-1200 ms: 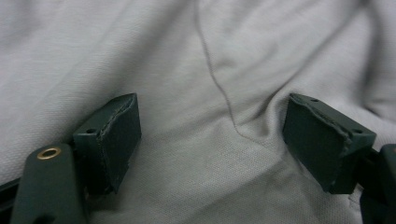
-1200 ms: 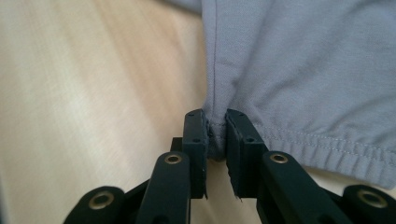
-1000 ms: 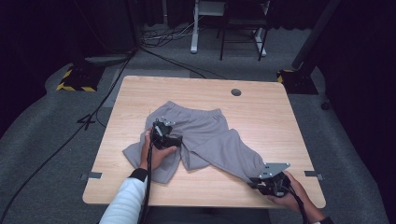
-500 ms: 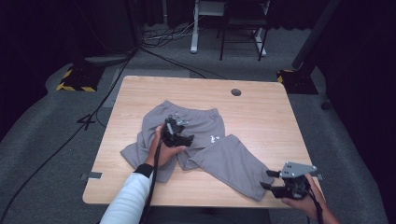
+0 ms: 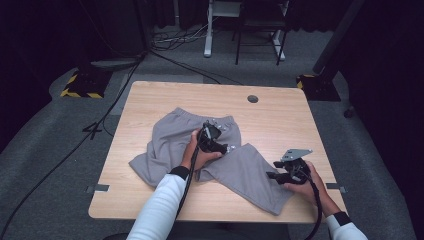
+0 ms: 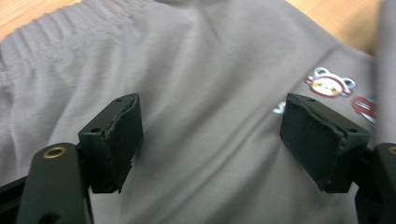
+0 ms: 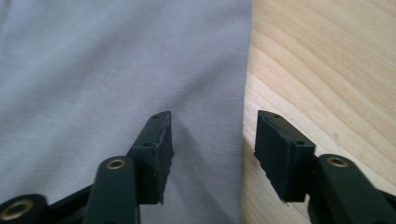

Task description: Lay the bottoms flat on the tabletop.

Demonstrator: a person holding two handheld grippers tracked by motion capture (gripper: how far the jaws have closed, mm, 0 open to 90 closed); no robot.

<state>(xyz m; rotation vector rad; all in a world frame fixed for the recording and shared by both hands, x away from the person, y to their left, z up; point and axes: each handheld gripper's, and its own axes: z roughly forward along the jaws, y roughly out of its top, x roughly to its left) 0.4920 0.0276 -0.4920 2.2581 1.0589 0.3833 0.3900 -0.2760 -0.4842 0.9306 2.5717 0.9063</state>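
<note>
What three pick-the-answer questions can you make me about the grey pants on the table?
1. Where is the small round hole in the table?
A. near the far edge
B. under the grey pants
C. at the near left corner

2. What colour are the pants?
A. red
B. grey
C. green

3. How are the jaws of the right hand-held gripper?
A. shut tight on cloth
B. apart, straddling the cloth's edge
C. holding a cup

Answers: 1 A, the hole sits in bare wood by the far edge. 2 B, the cloth is grey in every view. 3 B, the right gripper view shows a gap between the pads.
</note>
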